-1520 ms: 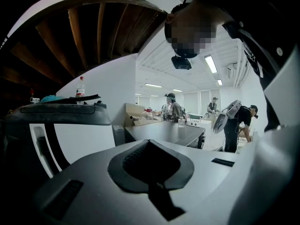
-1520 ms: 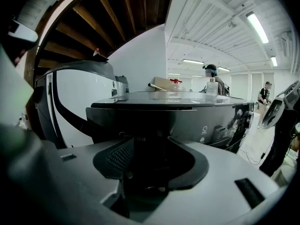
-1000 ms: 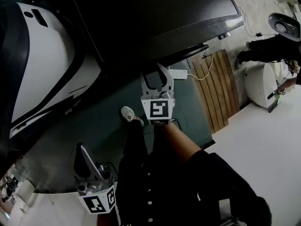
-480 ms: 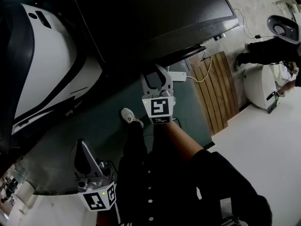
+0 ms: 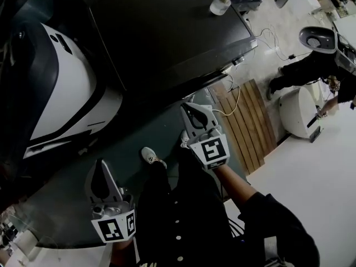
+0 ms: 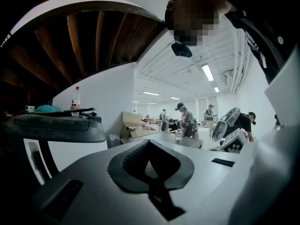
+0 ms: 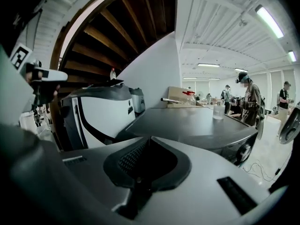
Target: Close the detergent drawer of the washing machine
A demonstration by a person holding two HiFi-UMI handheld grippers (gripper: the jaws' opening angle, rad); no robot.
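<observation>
Cup [image 5: 219,4] on dark top [image 5: 167,38] — mat [image 5: 161,131], wooden slats [image 5: 251,121]

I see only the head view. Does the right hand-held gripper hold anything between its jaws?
Observer: No. The right gripper view shows the right hand-held gripper with its jaws just closed together and nothing between them.
Operator: And the left one?
Observer: The left gripper view shows the left hand-held gripper also shut and empty.
Operator: What is beyond the left one?
Observer: A bottle with a red label shows above the dark top of the white machine, at the left of that view.
</observation>
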